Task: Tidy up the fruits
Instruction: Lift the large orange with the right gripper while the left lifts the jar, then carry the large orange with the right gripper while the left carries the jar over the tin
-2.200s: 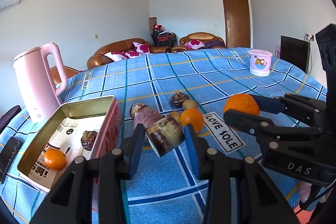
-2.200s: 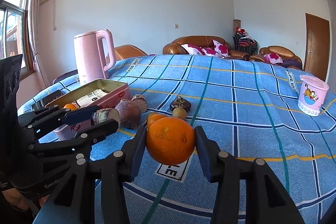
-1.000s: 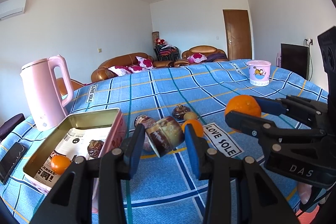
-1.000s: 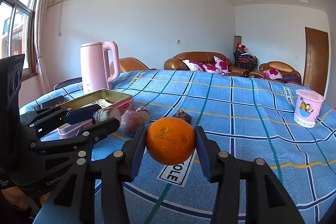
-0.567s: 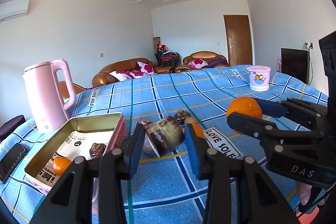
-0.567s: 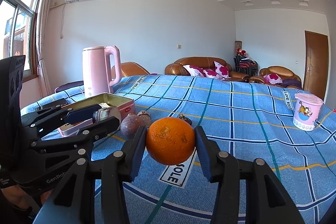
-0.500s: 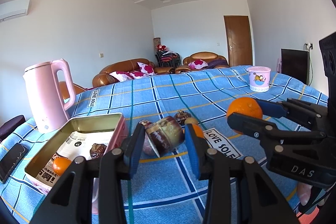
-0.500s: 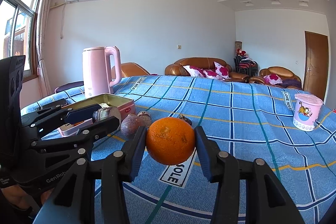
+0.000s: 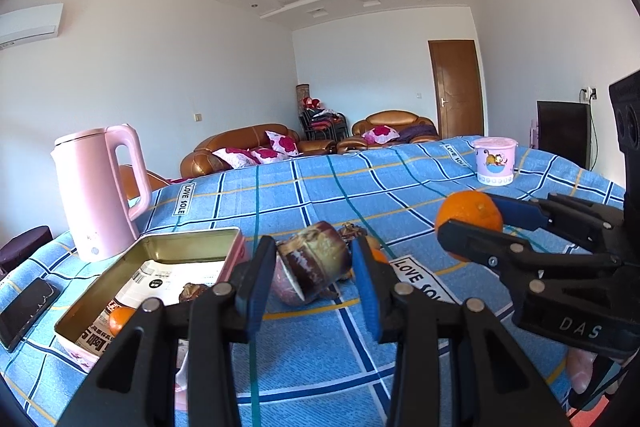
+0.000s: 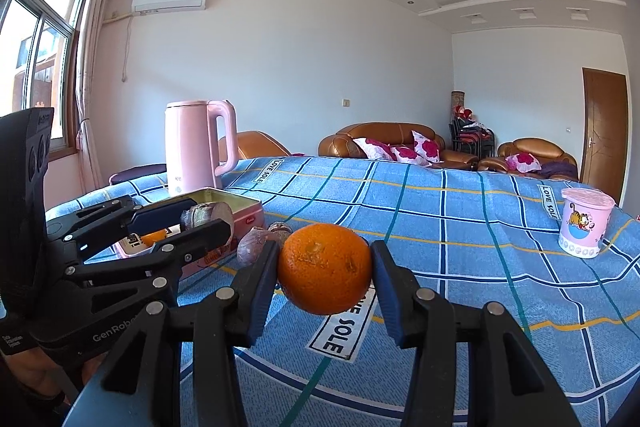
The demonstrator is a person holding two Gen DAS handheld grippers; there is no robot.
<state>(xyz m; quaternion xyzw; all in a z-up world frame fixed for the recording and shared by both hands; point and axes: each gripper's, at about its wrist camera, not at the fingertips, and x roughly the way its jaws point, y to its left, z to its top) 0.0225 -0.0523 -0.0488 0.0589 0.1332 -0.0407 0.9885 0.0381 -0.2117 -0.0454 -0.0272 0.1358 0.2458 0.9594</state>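
1. Left gripper (image 9: 314, 277) is clamped on a purple fruit (image 9: 316, 261); the tin (image 9: 120, 293) lies at its 9 o'clock, nearer this hand.
2. Right gripper (image 10: 325, 281) is clamped on an orange (image 10: 325, 274), held above the table.

Both claws and their fruit higher above the tin (image 9: 188, 247)

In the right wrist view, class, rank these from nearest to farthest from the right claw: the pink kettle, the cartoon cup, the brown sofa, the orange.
1. The orange, gripped in the right claw.
2. The cartoon cup, far right on the cloth.
3. The pink kettle, back left; close to the cup, so uncertain.
4. The brown sofa, beyond the table.
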